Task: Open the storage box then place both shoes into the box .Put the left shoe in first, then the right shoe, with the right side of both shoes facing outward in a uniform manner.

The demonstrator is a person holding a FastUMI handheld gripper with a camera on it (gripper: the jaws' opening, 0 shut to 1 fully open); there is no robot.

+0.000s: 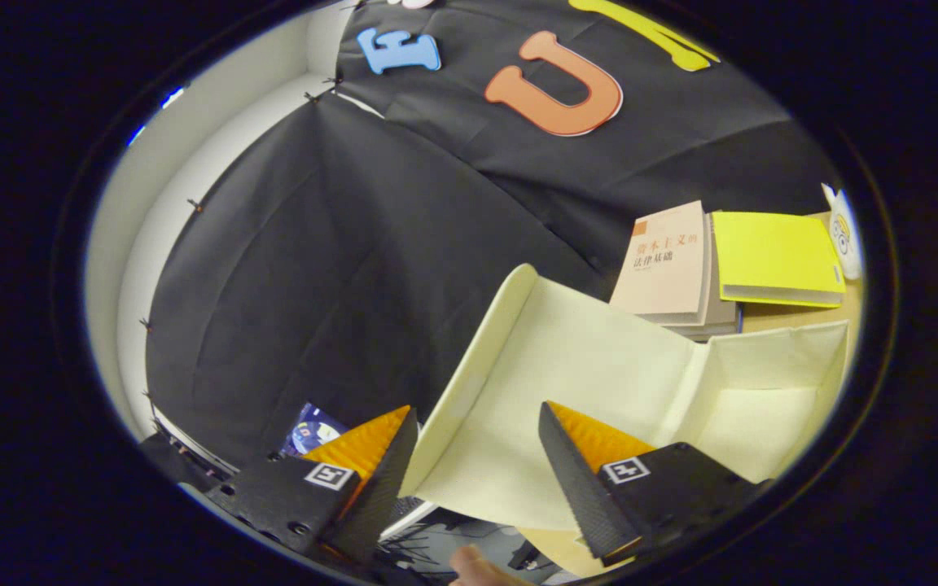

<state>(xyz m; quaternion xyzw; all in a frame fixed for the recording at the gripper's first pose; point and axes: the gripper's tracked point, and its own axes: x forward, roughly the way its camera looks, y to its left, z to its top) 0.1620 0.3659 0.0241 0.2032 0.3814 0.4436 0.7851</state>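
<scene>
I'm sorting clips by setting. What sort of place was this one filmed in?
Probably a staged recording booth, not a lived-in room: black cloth wall, a pale fabric storage box with its lid up, and stacked books on a table. The gripper is open.

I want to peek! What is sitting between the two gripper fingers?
In the gripper view, the storage box's pale lid flap lies between the open hand-held gripper's fingers, raised up.
</scene>
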